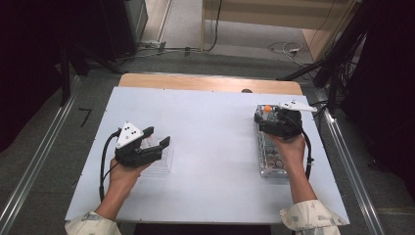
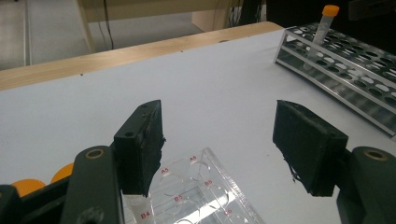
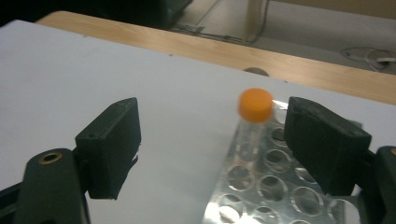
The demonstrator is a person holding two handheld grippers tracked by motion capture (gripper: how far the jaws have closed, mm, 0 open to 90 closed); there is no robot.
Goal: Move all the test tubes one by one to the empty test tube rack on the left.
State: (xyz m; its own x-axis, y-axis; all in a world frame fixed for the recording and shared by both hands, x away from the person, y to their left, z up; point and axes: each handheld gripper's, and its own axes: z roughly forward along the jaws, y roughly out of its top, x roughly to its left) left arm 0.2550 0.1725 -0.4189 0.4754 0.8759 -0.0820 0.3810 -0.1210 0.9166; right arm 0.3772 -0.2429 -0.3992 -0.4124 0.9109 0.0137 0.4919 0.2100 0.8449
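1. My work surface is a white table (image 1: 210, 147) with a wooden far edge, grey floor and cables beyond.
2. The orange-capped tube (image 3: 255, 112) stands upright in the far end of the metal rack (image 1: 270, 156).
3. My right gripper (image 3: 212, 140) hangs over that rack, jaws wide around the tube without touching, probably ready to grasp it.
4. Well left of the rack, my left gripper (image 2: 219, 149) hovers half open over the clear well plate (image 2: 196, 196), holding nothing.
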